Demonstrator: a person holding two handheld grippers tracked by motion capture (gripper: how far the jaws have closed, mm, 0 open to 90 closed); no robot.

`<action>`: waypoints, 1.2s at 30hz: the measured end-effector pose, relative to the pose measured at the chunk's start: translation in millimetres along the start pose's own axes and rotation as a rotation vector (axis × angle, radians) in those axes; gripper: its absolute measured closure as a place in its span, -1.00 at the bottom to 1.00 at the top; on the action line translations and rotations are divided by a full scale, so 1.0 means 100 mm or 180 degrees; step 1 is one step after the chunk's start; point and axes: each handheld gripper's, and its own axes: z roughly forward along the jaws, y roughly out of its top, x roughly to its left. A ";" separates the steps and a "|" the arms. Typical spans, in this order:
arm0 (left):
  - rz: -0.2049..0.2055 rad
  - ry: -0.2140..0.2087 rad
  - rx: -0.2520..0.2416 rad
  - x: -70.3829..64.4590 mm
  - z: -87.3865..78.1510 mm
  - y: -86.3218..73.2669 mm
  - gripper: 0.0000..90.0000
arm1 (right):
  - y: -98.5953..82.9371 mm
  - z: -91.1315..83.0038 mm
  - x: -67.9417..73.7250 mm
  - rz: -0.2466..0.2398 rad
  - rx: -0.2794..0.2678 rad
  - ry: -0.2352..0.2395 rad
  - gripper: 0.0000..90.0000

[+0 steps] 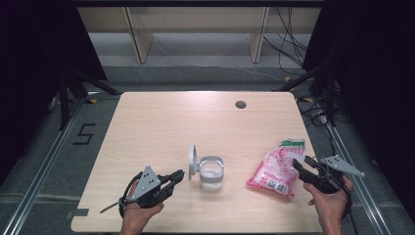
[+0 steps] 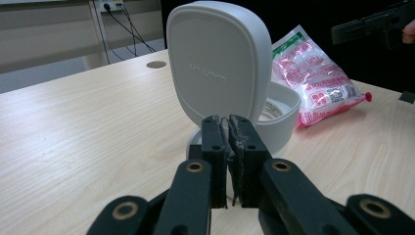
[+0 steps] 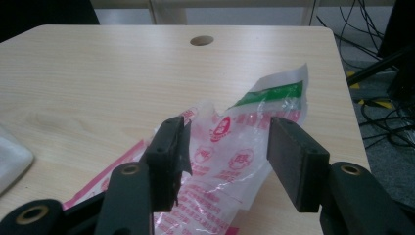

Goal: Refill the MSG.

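Pink bag (image 1: 276, 169) lies lengthwise away from spread right jaws; left jaws pressed together near container (image 1: 211, 173).

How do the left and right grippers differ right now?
The left gripper has its jaws pressed together and holds nothing; the right gripper has its jaws spread wide. The left points at the white container with its raised lid; the right straddles the pink bag. Both hover low over the table.

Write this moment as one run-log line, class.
left gripper: shut, before white container, lid open | right gripper: open over pink bag | table
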 end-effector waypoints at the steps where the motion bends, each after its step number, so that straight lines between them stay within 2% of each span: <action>1: 0.0023 0.0014 0.0040 0.01 0.00 0.01 0.90 | 0.00 0.00 0.02 -0.0006 -0.0020 0.0012 0.08; 2: -0.0040 0.0025 0.0034 0.01 0.03 0.01 0.91 | 0.01 0.00 0.01 -0.0151 -0.0043 0.0063 0.06; 3: -0.0057 0.0027 0.0024 0.02 0.04 0.01 0.92 | 0.00 -0.01 0.06 -0.0076 -0.0014 0.0063 0.04; 5: -0.0057 0.0040 0.0044 0.04 0.06 0.01 0.93 | 0.00 0.00 0.11 -0.0152 -0.0014 0.0205 0.03; 6: -0.0036 0.0046 0.0035 0.05 0.06 0.02 0.94 | -0.01 0.00 0.13 -0.0242 -0.0008 0.0232 0.03; 7: -0.0029 0.0052 0.0036 0.06 0.06 0.03 0.95 | -0.02 -0.01 0.19 -0.0240 0.0033 0.0238 0.03; 8: -0.0033 0.0048 0.0037 0.07 0.06 0.04 0.96 | -0.01 -0.01 0.22 -0.0309 0.0044 0.0302 0.02; 9: -0.0048 0.0060 0.0028 0.07 0.06 0.04 0.97 | -0.01 -0.01 0.27 -0.0326 0.0050 0.0390 0.02; 10: -0.0072 0.0067 0.0034 0.07 0.06 0.05 0.97 | -0.03 -0.02 0.31 -0.0265 0.0032 0.0344 0.02; 11: -0.0044 0.0050 0.0014 0.09 0.07 0.06 0.97 | -0.03 -0.01 0.33 -0.0378 0.0006 0.0407 0.02; 12: -0.0045 0.0066 0.0027 0.11 0.07 0.07 0.97 | -0.04 -0.02 0.36 -0.0399 0.0035 0.0417 0.01; 13: -0.0098 0.0088 0.0025 0.10 0.08 0.07 0.98 | -0.06 -0.03 0.42 -0.0314 0.0050 0.0455 0.01; 14: -0.0090 0.0098 0.0031 0.11 0.08 0.08 0.98 | -0.08 -0.03 0.44 -0.0319 0.0068 0.0498 0.01; 15: -0.0101 0.0116 0.0023 0.12 0.09 0.08 0.98 | -0.09 -0.01 0.45 -0.0444 0.0050 0.0510 0.01; 17: -0.0044 0.0118 0.0037 0.14 0.09 0.10 0.98 | -0.12 0.01 0.49 -0.0435 0.0071 0.0505 0.01; 18: -0.0044 0.0128 0.0027 0.15 0.09 0.10 0.98 | -0.14 -0.01 0.53 -0.0385 0.0155 0.0529 0.01; 19: -0.0038 0.0128 0.0022 0.15 0.09 0.11 0.98 | -0.14 0.00 0.52 -0.0520 0.0170 0.0555 0.01; 20: -0.0062 0.0118 -0.0002 0.15 0.09 0.12 0.98 | -0.16 0.02 0.56 -0.0418 0.0127 0.0559 0.01; 21: -0.0044 0.0138 0.0025 0.15 0.09 0.13 0.98 | -0.15 0.01 0.55 -0.0530 0.0162 0.0576 0.01; 23: -0.0020 0.0155 0.0022 0.14 0.08 0.15 0.98 | -0.17 0.01 0.60 -0.0447 0.0189 0.0605 0.01; 24: -0.0005 0.0132 0.0005 0.14 0.09 0.15 0.98 | -0.17 0.01 0.60 -0.0484 0.0188 0.0644 0.01; 25: -0.0012 0.0145 0.0010 0.13 0.08 0.16 0.98 | -0.17 0.02 0.61 -0.0514 0.0186 0.0601 0.01; 26: 0.0025 0.0134 0.0018 0.14 0.09 0.17 0.98 | -0.18 0.01 0.62 -0.0552 0.0213 0.0634 0.01; 27: -0.0032 0.0106 0.0016 0.13 0.10 0.18 0.98 | -0.18 0.03 0.61 -0.0621 0.0151 0.0639 0.00; 28: -0.0010 0.0049 0.0004 0.13 0.11 0.19 0.98 | -0.19 0.03 0.63 -0.0595 0.0177 0.0682 0.00; 29: -0.0011 -0.0017 -0.0022 0.14 0.12 0.20 0.98 | -0.20 0.02 0.65 -0.0609 0.0225 0.0659 0.00; 30: -0.0061 -0.0007 -0.0026 0.13 0.13 0.20 0.98 | -0.20 0.02 0.66 -0.0650 0.0229 0.0658 -0.01; 31: -0.0020 0.0001 0.0008 0.13 0.14 0.21 0.98 | -0.21 0.03 0.68 -0.0632 0.0223 0.0664 -0.01; 32: -0.0050 -0.0014 0.0000 0.12 0.15 0.22 0.98 | -0.22 0.03 0.68 -0.0641 0.0252 0.0713 -0.01; 33: -0.0027 -0.0020 0.0006 0.12 0.15 0.23 0.98 | -0.23 0.04 0.71 -0.0630 0.0234 0.0678 -0.01; 34: -0.0009 -0.0036 0.0000 0.11 0.16 0.24 0.98 | -0.23 0.05 0.70 -0.0685 0.0231 0.0682 -0.01; 36: -0.0002 -0.0057 -0.0032 0.10 0.17 0.26 0.98 | -0.25 0.03 0.74 -0.0595 0.0283 0.0724 -0.02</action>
